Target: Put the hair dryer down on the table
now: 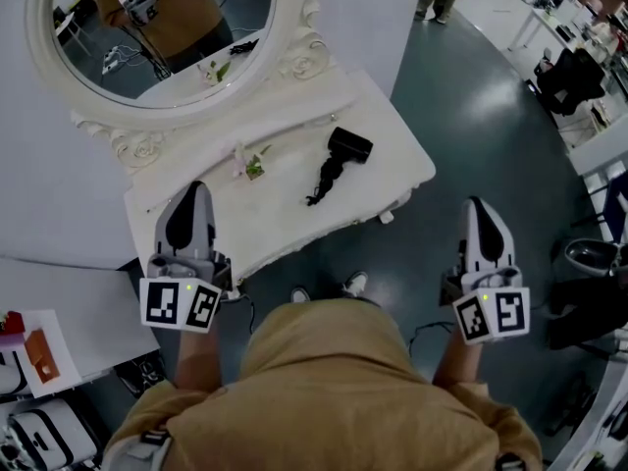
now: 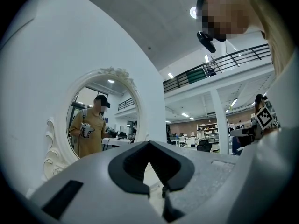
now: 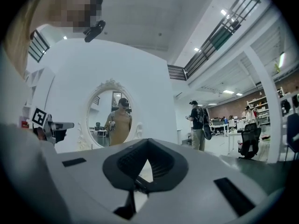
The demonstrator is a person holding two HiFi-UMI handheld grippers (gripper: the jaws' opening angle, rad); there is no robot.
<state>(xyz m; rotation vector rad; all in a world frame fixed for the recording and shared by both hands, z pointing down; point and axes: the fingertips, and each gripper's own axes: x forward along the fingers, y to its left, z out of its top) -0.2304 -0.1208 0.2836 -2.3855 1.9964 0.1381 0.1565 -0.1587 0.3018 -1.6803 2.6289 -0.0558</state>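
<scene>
Black hair dryer (image 1: 347,145) on table (image 1: 391,170), beyond left gripper (image 1: 196,188), right gripper (image 1: 478,205) (both closed)

1 hair dryer (image 1: 348,145) is counted, on 1 white table (image 1: 392,130). Also counted: 1 oval mirror (image 1: 157,27), 1 flower sprig (image 1: 251,163). 2 grippers are seen: left gripper (image 1: 196,188) & right gripper (image 1: 477,204). 2 shoes (image 1: 356,284) are seen, approx. under the table edge.

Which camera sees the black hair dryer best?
The head view: the hair dryer lies in plain sight on the white table, its cord bunched beside it. Neither gripper view shows it; each sees its own jaws and the mirror.
</scene>
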